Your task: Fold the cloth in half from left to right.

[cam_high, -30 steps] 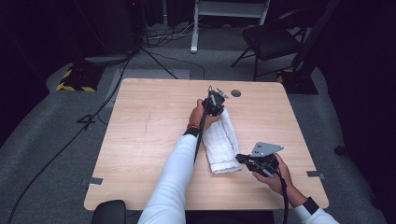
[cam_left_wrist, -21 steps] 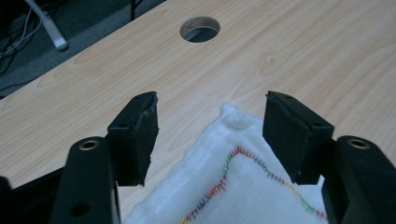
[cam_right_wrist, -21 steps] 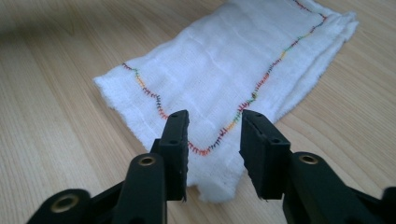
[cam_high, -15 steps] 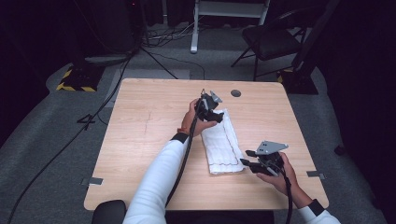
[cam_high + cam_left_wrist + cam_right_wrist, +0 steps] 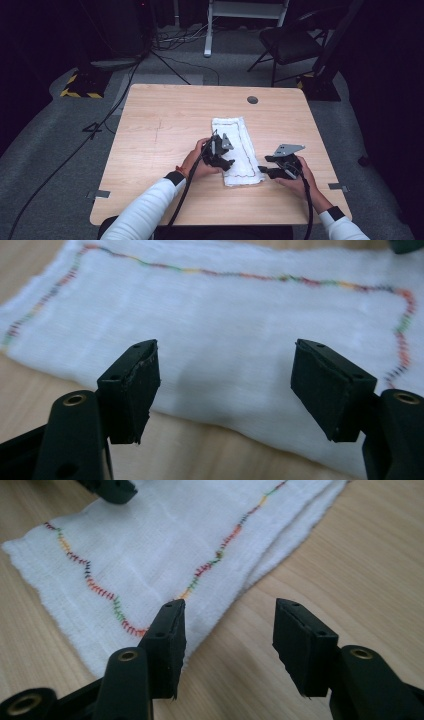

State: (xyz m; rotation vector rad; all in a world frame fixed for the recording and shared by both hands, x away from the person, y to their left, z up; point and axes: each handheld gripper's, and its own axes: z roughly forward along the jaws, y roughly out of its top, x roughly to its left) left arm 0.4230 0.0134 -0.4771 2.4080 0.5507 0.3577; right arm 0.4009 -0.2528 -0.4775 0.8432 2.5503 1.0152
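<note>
— Where is the cloth (image 5: 237,150) found?
— It is laid flat on the bench (image 5: 160,130), right of centre, toward the near edge.
— And the jaws?
— The left gripper (image 5: 227,390) is held open over the cloth's near left edge; the right gripper (image 5: 227,647) is held open at its near right corner.

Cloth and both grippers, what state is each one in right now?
Cloth: folded, lying flat on the table, held by neither gripper.
Left gripper: open, jaws over the cloth's edge.
Right gripper: open, at the cloth's near corner.
</note>
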